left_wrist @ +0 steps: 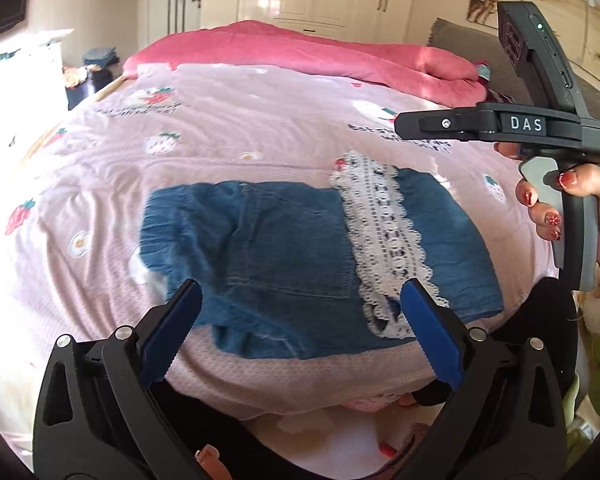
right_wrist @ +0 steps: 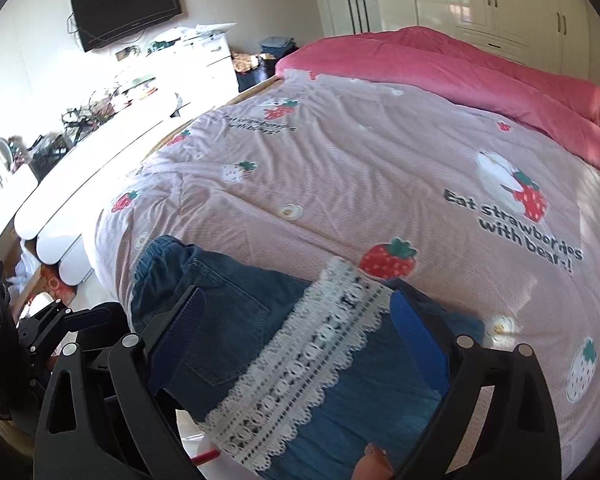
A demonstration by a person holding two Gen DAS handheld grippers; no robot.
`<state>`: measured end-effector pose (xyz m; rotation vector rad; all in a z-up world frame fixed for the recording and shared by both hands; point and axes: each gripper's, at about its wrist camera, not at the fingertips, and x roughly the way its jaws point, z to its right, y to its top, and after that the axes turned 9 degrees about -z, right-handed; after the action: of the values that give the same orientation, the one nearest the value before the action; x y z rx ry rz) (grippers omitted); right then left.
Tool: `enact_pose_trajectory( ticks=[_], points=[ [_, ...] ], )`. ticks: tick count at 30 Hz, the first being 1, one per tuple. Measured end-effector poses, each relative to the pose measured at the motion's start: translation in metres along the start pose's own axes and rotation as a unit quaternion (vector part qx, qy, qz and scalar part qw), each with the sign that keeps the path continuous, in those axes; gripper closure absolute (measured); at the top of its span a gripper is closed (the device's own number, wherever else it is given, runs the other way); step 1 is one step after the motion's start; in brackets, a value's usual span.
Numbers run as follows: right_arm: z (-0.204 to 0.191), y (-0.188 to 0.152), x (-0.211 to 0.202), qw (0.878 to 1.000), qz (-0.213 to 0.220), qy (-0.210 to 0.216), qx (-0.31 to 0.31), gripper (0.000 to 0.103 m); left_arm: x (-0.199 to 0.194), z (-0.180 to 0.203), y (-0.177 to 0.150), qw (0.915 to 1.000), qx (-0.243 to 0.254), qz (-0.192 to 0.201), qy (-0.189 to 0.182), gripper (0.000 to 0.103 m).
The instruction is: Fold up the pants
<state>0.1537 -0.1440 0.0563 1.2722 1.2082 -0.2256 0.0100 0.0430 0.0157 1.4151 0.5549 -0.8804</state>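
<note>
Pants (left_wrist: 284,248) look already folded into a compact, roughly rectangular bundle, lying flat on the bed (left_wrist: 260,120) near its front edge, just ahead of both tools. Judging by shape, the main folds are done; prob. only a last fold or a tidy-up of the loose lower edge is left, since one denim flap sticks out unevenly on the side nearest the left tool. Left tool (left_wrist: 300,320) is spread wide w/ nothing between its blue pads, hovering just short of the bundle's near edge. Right tool (right_wrist: 300,332) is also wide apart and empty, right over the bundle w/ the lace band (right_wrist: 300,360) between its fingers; can't tell if it touches the cloth. Material: soft mid-blue denim, lightly creased, w/ a stitched patch pocket (left_wrist: 292,252) and a gathered elastic waist (right_wrist: 160,256) at the end off to the left of the right tool. White crochet-type lace w/ scalloped edges runs across the bundle. Bed cover is thin pink fabric w/ strawberry print, wrinkled; thicker plush pink blanket (left_wrist: 300,48) at the far side.
</note>
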Motion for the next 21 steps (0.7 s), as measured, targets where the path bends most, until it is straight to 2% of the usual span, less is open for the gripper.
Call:
enact_pose_trajectory(
  ticks=[11,14,21],
  points=[
    [-0.051,0.033,0.047,0.996,-0.04,0.026,-0.073,0.008,0.016,-0.039,-0.01,0.9975,-0.067,-0.018,-0.009,0.01],
    [-0.064,0.046,0.069,0.993,-0.068,0.042,-0.088,0.008,0.021,-0.045,-0.013,0.9968,-0.076,-0.02,-0.01,0.01],
    [-0.095,0.073,0.116,0.98,-0.129,0.095,-0.118,0.008,0.033,-0.054,-0.016,0.9921,-0.112,-0.031,-0.048,0.01]
  ],
)
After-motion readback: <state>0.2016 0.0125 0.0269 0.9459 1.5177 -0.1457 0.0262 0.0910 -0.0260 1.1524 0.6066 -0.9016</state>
